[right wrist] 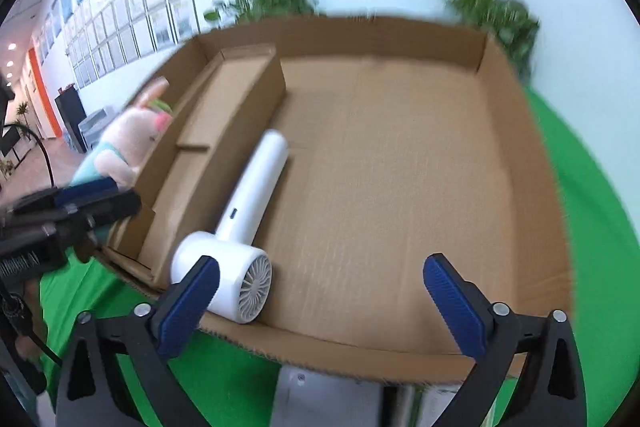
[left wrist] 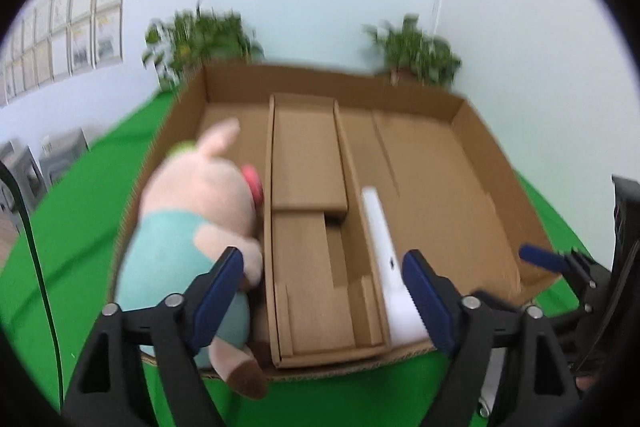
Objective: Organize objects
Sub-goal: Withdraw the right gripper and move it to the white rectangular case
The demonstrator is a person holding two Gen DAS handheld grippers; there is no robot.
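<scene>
A shallow cardboard box [left wrist: 500, 163] lies on green cloth. A plush pig [left wrist: 192, 195] in a teal shirt lies in its left compartment, beside a narrow cardboard insert [left wrist: 304, 163]. A white hair dryer [left wrist: 380, 227] lies just right of the insert, its handle pointing away. My left gripper [left wrist: 323, 261] is open over the box's near edge, with the pig by its left finger and the dryer by its right; neither pad presses on them. In the right wrist view my right gripper [right wrist: 322, 267] is open and empty above the box [right wrist: 508, 115]. There the hair dryer [right wrist: 248, 195] lies by its left finger, and the pig [right wrist: 128, 135] is at far left.
Green cloth [left wrist: 80, 227] covers the surface around the box. Two potted plants [left wrist: 200, 31] [left wrist: 416, 47] stand behind it against a pale wall with framed pictures [left wrist: 80, 27]. A white object [right wrist: 320, 387] shows below the box's near edge. The box's right compartment [right wrist: 400, 167] holds bare cardboard.
</scene>
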